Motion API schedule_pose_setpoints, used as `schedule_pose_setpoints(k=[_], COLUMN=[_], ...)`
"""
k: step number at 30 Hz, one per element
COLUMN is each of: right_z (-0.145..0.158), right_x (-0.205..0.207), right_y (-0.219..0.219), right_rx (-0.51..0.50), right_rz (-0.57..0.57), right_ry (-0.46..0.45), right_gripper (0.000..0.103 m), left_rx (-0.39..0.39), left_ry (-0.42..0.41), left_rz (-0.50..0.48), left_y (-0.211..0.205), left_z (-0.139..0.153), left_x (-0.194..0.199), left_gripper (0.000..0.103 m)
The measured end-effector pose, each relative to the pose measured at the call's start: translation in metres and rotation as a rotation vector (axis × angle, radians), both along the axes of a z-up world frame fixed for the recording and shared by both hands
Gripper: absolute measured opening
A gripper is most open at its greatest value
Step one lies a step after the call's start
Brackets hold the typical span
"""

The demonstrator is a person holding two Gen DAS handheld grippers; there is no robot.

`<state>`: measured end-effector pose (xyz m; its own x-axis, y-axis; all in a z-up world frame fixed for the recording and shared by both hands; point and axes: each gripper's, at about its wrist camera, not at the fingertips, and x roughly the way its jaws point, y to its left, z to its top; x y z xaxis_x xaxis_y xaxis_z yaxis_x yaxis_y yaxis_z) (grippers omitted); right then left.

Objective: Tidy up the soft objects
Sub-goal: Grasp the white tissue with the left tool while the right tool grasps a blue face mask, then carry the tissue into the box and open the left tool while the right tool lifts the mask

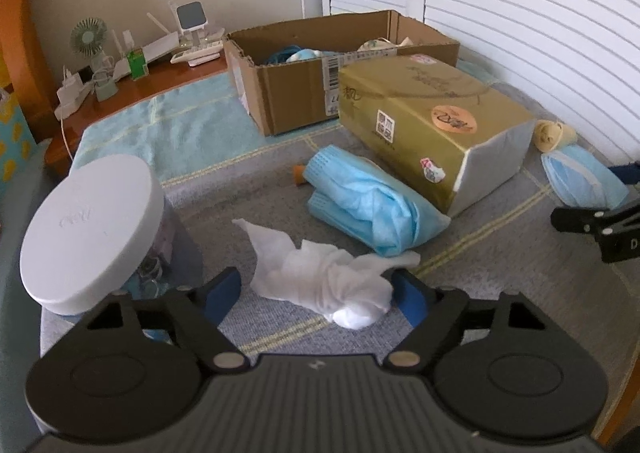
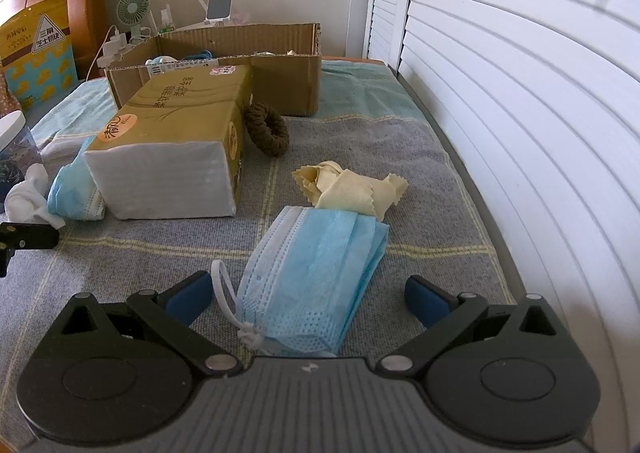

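Observation:
A crumpled white tissue [image 1: 324,281] lies on the grey blanket between the open fingers of my left gripper [image 1: 316,293]. A pile of blue face masks [image 1: 368,205] lies just beyond it, beside a gold tissue pack [image 1: 432,121]. In the right wrist view a blue face mask [image 2: 316,277] lies between the open fingers of my right gripper [image 2: 308,301], with a yellow cloth [image 2: 352,189] just past it. A brown hair scrunchie [image 2: 267,129] leans by the gold pack [image 2: 176,141]. An open cardboard box [image 1: 320,69] stands at the back.
A jar with a white lid [image 1: 88,233] stands close on the left. A wooden bedside shelf [image 1: 140,85] holds a fan, chargers and a phone stand. White louvred doors [image 2: 520,133] run along the right. A yellow snack bag [image 2: 36,53] leans at the headboard.

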<state>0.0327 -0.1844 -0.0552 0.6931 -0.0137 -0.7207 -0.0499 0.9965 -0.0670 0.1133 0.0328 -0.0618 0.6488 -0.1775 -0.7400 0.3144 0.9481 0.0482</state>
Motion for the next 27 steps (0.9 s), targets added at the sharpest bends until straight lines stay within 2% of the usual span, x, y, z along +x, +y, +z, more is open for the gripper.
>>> schedule_pose_setpoints(k=[5, 9, 17, 23, 27], right_z=[0.001, 0.001, 0.002, 0.006, 0.011], right_x=[0.001, 0.003, 0.008, 0.006, 0.004], right_y=[0.001, 0.002, 0.004, 0.006, 0.002], right_rx=[0.0, 0.0, -0.011, -0.031, -0.042], right_rz=[-0.005, -0.008, -0.002, -0.005, -0.021], right_ry=[0.005, 0.009, 0.003, -0.001, -0.001], right_gripper=[0.103, 0.103, 0.102, 0.086, 0.067], left_rx=[-0.034, -0.049, -0.059, -0.052, -0.05], left_ry=[0.008, 0.015, 0.023, 0.025, 0.028], left_rz=[-0.009, -0.011, -0.015, -0.022, -0.035], left_y=[0.0, 0.002, 0.004, 0.004, 0.005], left_z=[0.002, 0.002, 0.004, 0.004, 0.006], left_x=[-0.002, -0.005, -0.008, -0.012, -0.014], left_gripper=[0.059, 0.055, 0.054, 0.053, 0.053])
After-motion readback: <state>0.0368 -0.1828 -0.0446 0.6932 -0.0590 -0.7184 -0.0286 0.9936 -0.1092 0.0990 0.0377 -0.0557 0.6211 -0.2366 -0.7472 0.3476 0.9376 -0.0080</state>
